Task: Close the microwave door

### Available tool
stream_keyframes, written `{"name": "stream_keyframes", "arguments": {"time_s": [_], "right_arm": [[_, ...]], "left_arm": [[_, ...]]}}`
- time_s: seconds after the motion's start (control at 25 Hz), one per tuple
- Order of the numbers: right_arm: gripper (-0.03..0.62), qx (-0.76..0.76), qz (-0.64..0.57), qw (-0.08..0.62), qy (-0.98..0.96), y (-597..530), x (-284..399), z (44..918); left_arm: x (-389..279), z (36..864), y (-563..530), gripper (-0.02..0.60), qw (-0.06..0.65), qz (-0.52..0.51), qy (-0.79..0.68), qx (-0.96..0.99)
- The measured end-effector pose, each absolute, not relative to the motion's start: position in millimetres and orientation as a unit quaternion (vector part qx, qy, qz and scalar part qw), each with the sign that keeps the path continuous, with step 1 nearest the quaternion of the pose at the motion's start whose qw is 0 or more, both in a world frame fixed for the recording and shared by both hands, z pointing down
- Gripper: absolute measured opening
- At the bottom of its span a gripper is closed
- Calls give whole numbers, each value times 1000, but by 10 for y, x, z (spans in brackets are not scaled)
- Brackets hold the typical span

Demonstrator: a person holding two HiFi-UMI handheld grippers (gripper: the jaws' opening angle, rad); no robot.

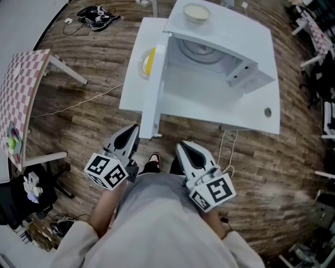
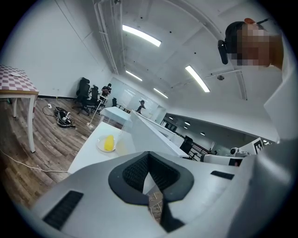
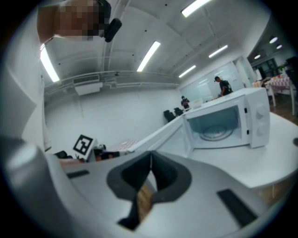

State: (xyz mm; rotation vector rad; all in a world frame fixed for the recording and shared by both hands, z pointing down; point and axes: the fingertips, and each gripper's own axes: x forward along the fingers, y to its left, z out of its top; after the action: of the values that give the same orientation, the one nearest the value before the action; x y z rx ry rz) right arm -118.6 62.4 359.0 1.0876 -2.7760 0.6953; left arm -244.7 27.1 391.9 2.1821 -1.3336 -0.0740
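White box-shaped microwave oven (image 1: 230,49) sat on the white tabletop (image 1: 261,112), its white door (image 1: 155,89) swung fully open to the left, cavity with the glass turntable exposed. A shallow cream bowl (image 1: 196,13) rested on top of the oven. A clear plate with a yellow item (image 1: 147,63) lay on the tabletop just beyond the open door, on its left side. Left gripper (image 1: 133,131) and right gripper (image 1: 184,146) were both held low near the person's body, in front of the tabletop's near edge, apart from the door and touching nothing. In the left gripper view the dark fingers (image 2: 135,173) were clenched tip to tip with nothing between them, plate with the yellow item (image 2: 108,143) ahead. In the right gripper view the fingers (image 3: 163,174) were likewise pressed together and empty, open oven (image 3: 228,121) ahead to the right. A pink-and-white checkered table (image 1: 21,89) stood well apart on the wood floor at left.
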Motion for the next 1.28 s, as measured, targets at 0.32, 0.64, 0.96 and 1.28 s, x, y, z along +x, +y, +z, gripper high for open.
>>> {"name": "stream_keyframes", "arguments": {"time_s": [0.32, 0.64, 0.96, 1.28], "right_arm": [[23, 364, 231, 41, -902, 615, -1140, 3613], [23, 370, 233, 40, -898, 565, -1063, 3621], [23, 378, 235, 42, -895, 522, -973, 3640], [23, 385, 236, 41, -891, 483, -876, 3650]], "left_arm": [[-2353, 3920, 252, 12, 273, -7, -490, 828], [-2251, 3932, 177, 11, 273, -4, -481, 833], [-2139, 3965, 135, 12, 285, -6, -472, 835], [-2013, 3985, 80, 12, 289, -3, -462, 839]]}}
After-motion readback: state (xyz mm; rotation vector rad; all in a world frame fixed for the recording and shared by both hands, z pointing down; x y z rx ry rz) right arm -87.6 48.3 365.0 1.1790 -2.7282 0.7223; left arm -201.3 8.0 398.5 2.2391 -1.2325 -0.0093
